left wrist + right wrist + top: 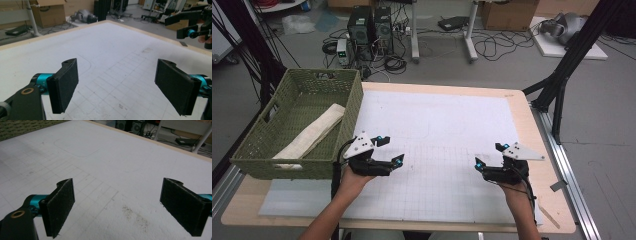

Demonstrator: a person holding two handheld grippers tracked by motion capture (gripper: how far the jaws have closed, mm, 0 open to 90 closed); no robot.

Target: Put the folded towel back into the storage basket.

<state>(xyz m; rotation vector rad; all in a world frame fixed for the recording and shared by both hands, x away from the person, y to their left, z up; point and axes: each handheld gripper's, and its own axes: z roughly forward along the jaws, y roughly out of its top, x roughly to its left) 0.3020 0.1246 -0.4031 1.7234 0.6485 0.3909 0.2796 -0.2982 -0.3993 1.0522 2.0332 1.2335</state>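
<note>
My left gripper (391, 150) rests low over the white gridded mat (437, 125) at front left, jaws spread wide with nothing between them; the left gripper view shows the same gripper (117, 87) over bare mat. On the front right, my right gripper (488, 155) is open and empty as well, and in its own view the right gripper (117, 207) hangs above the mat. The right gripper (192, 30) also appears far off in the left gripper view. A green woven basket (259, 150) stands at the table's left with a folded cream cloth (314, 132) inside.
The mat lies on a light wooden table (532, 125). A black tripod leg (559, 85) stands just off the right edge. Beyond the far edge are computer towers (369, 25), cables and cardboard boxes on the floor.
</note>
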